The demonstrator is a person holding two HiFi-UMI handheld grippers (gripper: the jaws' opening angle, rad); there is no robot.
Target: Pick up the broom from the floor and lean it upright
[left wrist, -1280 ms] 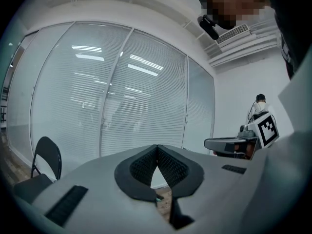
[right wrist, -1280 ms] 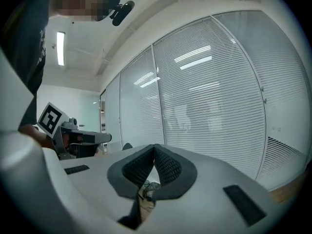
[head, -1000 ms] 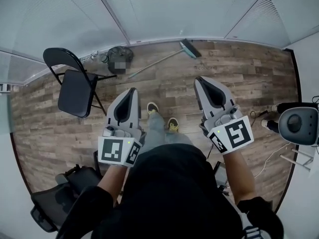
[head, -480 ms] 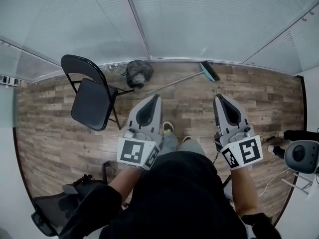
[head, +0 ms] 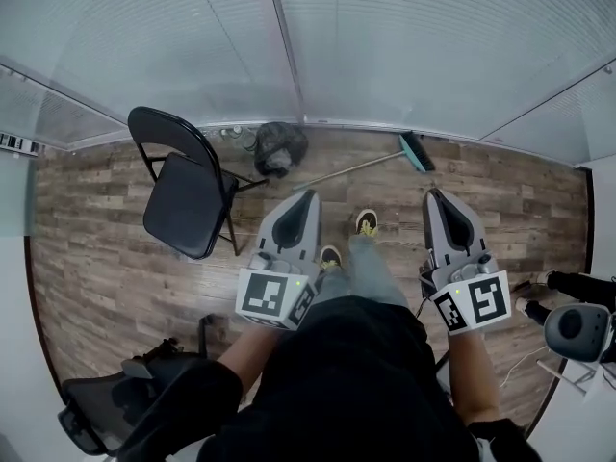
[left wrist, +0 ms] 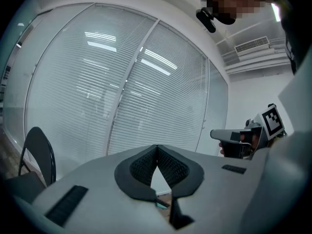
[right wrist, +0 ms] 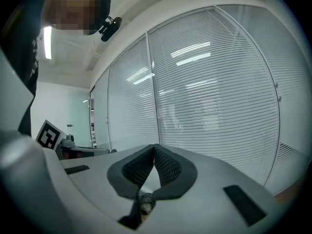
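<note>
The broom (head: 361, 168) lies flat on the wood floor near the blinds wall, its teal head (head: 416, 152) to the right and its thin handle running down-left. My left gripper (head: 308, 196) is held in the air short of the handle, shut with nothing in it; in the left gripper view (left wrist: 157, 147) its tips meet. My right gripper (head: 435, 194) hovers just below the broom head, also shut and empty, and its tips touch in the right gripper view (right wrist: 154, 146). Neither gripper touches the broom.
A black folding chair (head: 183, 200) stands at the left, with a dark bag (head: 279, 147) on the floor by the wall beside it. A wall of blinds (head: 385, 56) lies ahead. An office chair (head: 106, 412) is at the lower left, a stand-mounted device (head: 577, 330) at the right.
The person has walked toward the blinds wall: the broom, chair and bag now sit lower and nearer in the head view. Both grippers came along, still shut and empty.
</note>
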